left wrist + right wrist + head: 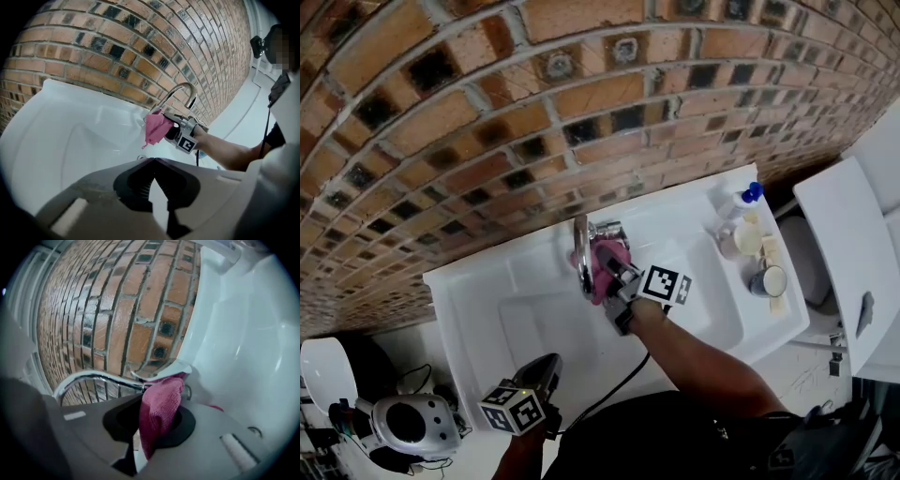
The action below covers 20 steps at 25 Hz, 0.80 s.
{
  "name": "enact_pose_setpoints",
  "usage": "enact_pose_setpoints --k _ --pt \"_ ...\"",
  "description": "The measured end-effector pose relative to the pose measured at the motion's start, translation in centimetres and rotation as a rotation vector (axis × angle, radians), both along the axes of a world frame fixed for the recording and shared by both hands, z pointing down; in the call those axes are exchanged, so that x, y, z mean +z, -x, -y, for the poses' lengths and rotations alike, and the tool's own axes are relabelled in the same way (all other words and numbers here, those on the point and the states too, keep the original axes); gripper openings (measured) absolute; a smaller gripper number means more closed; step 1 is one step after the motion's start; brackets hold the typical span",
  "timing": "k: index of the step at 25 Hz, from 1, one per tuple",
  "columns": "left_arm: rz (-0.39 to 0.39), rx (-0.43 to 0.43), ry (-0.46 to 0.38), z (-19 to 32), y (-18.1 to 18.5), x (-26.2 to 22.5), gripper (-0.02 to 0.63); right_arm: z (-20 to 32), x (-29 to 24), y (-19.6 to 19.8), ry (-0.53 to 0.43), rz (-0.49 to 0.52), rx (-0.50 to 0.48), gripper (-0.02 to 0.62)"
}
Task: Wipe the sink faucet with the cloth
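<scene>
Left tongs, lowest in the head view, hang at seven o'clock by the front rim of the white ceramic sink. The left gripper view shows their tips met, with nothing between them. Right tongs are clamped on a pink microfibre cloth, which lies against the curved chrome faucet at twelve o'clock of the basin. Only the right gripper view shows the cloth's fold pinched between the pads, its top meeting the faucet near the base. Only the head view shows a white bottle with a blue cap at two o'clock on the sink's ledge.
</scene>
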<state>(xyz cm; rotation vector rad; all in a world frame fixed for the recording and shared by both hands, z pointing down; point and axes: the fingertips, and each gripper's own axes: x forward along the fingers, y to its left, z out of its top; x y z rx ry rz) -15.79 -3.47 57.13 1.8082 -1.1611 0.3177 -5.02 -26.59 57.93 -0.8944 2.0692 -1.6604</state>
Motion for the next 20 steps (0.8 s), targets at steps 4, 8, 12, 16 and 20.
enact_pose_setpoints --k 4,8,12,16,20 --pt "-0.007 0.005 0.002 0.2 -0.6 0.2 0.005 -0.5 2.9 1.2 0.049 -0.053 -0.044 0.049" --pt "-0.006 0.010 0.020 -0.2 -0.8 0.5 0.005 0.5 4.2 1.8 0.097 -0.028 -0.026 0.049" --pt "-0.013 -0.006 0.031 -0.5 -0.6 0.7 0.005 1.1 4.5 2.2 0.122 -0.019 -0.015 0.049" --pt "-0.014 -0.016 0.022 -0.1 -0.3 0.6 0.005 1.3 3.3 2.1 0.107 0.022 -0.003 0.049" --pt "-0.018 -0.017 0.012 0.0 -0.3 0.5 0.005 1.2 1.1 1.9 0.085 0.081 0.012 0.049"
